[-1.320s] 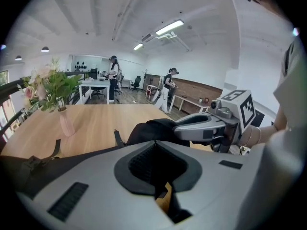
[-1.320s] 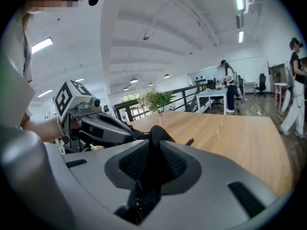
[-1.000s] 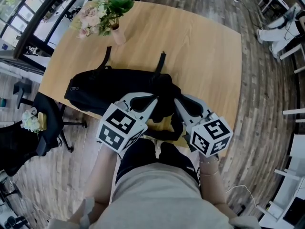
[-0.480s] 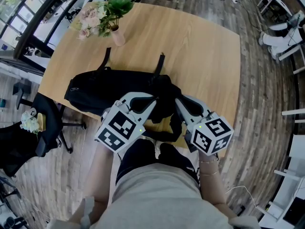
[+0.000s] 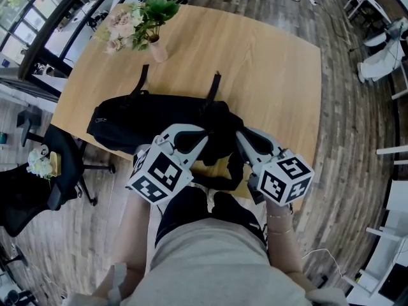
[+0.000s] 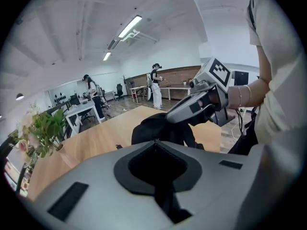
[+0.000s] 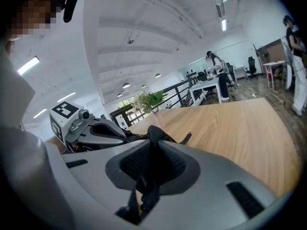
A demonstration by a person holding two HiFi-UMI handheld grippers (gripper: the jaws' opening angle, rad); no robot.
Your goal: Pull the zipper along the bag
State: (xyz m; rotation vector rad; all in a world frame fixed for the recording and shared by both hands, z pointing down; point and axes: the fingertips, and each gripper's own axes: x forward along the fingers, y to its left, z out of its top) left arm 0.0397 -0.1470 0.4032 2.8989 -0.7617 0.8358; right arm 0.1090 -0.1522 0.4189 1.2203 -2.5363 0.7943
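A black bag (image 5: 146, 116) lies along the near edge of the wooden table (image 5: 274, 69), its right end bunched up. My left gripper (image 5: 207, 132) is at that bunched end with its jaws shut. In the left gripper view a thin dark piece of the bag (image 6: 153, 128) runs down the slot behind the left gripper's (image 6: 154, 142) tips. My right gripper (image 5: 240, 136) faces it from the right. In the right gripper view, black bag fabric (image 7: 152, 131) comes up between the right gripper's (image 7: 151, 143) tips, which are pressed on it. The zipper slider is hidden.
A pink vase of flowers (image 5: 137, 21) stands at the far left of the table. Two bag straps (image 5: 213, 85) lie on the wood beyond the bag. A black office chair (image 5: 57, 171) is left of the table. People (image 6: 156, 85) stand at desks far off.
My left gripper has rolled about its own axis, so its marker cube shows a different tilt. Its tips stay at the bag's end. The right gripper and the bag have hardly moved.
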